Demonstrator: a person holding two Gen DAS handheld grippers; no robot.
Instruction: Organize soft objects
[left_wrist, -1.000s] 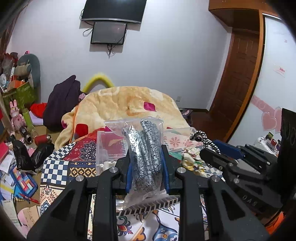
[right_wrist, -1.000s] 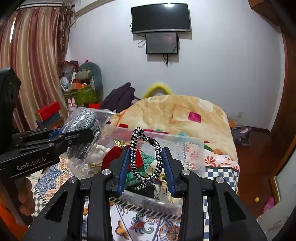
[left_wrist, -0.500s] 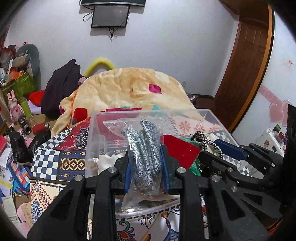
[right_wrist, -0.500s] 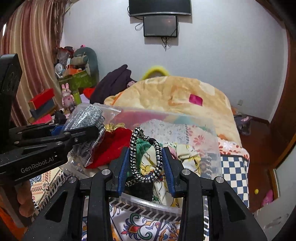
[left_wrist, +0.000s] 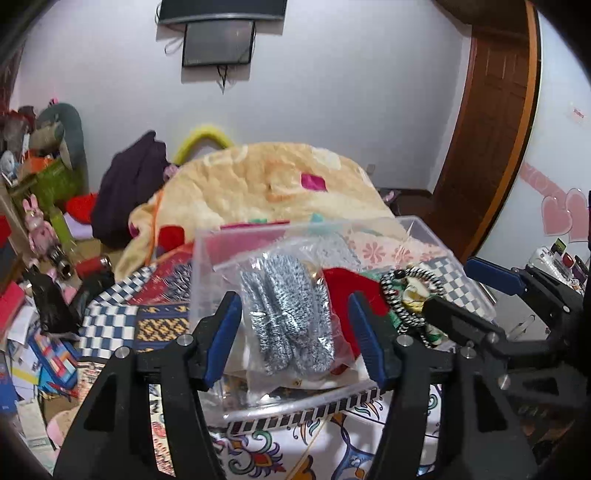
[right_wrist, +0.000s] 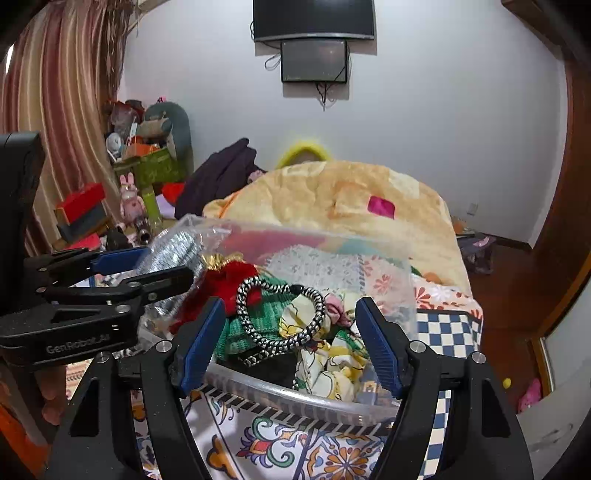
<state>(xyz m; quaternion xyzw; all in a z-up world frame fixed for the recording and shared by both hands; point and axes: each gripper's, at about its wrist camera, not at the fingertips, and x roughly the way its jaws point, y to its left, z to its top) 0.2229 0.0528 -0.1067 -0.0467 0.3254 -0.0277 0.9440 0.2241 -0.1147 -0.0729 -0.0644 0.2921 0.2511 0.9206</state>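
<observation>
A clear plastic bin (left_wrist: 207, 266) (right_wrist: 369, 402) stands on the patterned bed cover, filled with soft things. My left gripper (left_wrist: 295, 336) is open over the bin's near left side; a clear bag of black-and-white knit fabric (left_wrist: 288, 314) (right_wrist: 166, 254) rests in the bin between the spread fingers. My right gripper (right_wrist: 291, 347) is open over the bin's near right side; a black-and-white braided loop (right_wrist: 280, 314) (left_wrist: 402, 291) lies on the green and floral fabrics. A red cloth (right_wrist: 225, 280) lies between the two items.
A folded peach blanket (right_wrist: 332, 199) lies behind the bin. A dark garment (right_wrist: 218, 177) and cluttered shelves with toys (right_wrist: 140, 173) stand at the left. A wooden door (left_wrist: 487, 122) is at the right. The floor at left (left_wrist: 22, 350) holds scattered papers.
Both grippers moved over the bin, lowered and opened. The bagged knit fabric and the braided loop left the fingers and now rest in the bin.
</observation>
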